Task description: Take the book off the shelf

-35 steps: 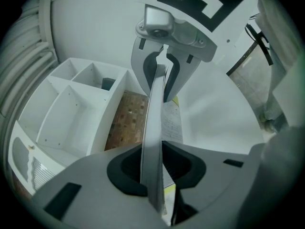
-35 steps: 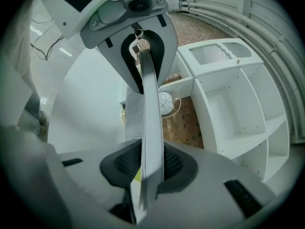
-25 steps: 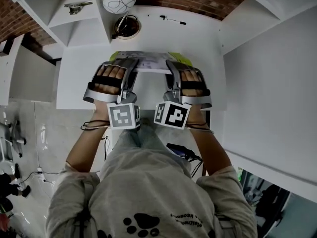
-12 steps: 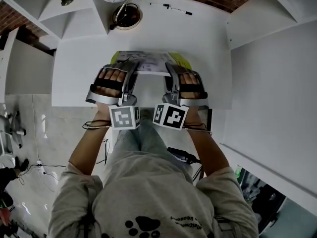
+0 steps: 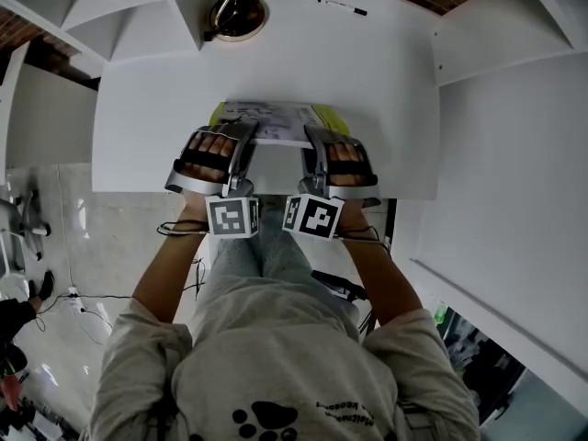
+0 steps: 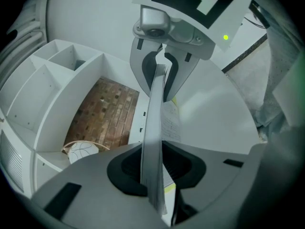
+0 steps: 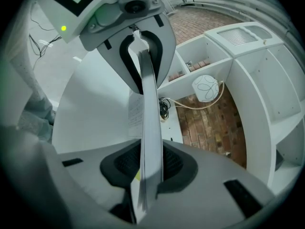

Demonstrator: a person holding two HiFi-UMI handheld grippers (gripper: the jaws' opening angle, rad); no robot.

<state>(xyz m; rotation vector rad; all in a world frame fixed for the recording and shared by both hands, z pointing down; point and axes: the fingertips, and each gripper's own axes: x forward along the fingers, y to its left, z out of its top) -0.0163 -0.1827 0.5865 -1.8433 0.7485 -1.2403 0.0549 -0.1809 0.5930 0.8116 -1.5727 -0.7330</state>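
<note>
A thin book (image 5: 274,122) with a yellow-green cover and printed pages hangs flat just above the white desk (image 5: 147,118), held from both ends. My left gripper (image 5: 241,134) is shut on its left edge and my right gripper (image 5: 310,136) on its right edge. In the left gripper view the book (image 6: 153,128) runs edge-on from my jaws (image 6: 155,168) to the other gripper (image 6: 164,70). The right gripper view mirrors this: the book (image 7: 150,104) sits between the dark pads (image 7: 177,165) of my right gripper (image 7: 148,168).
White shelf compartments (image 5: 138,7) stand at the desk's back left, with a round white lamp (image 7: 206,88) and a coiled cable in a dish (image 5: 237,15). A pen (image 5: 335,3) lies at the back. A tall white panel (image 5: 514,136) bounds the right side; brick wall behind.
Both grippers have come down together with the book, from shelf height towards the desk top. Neither grip has changed.
</note>
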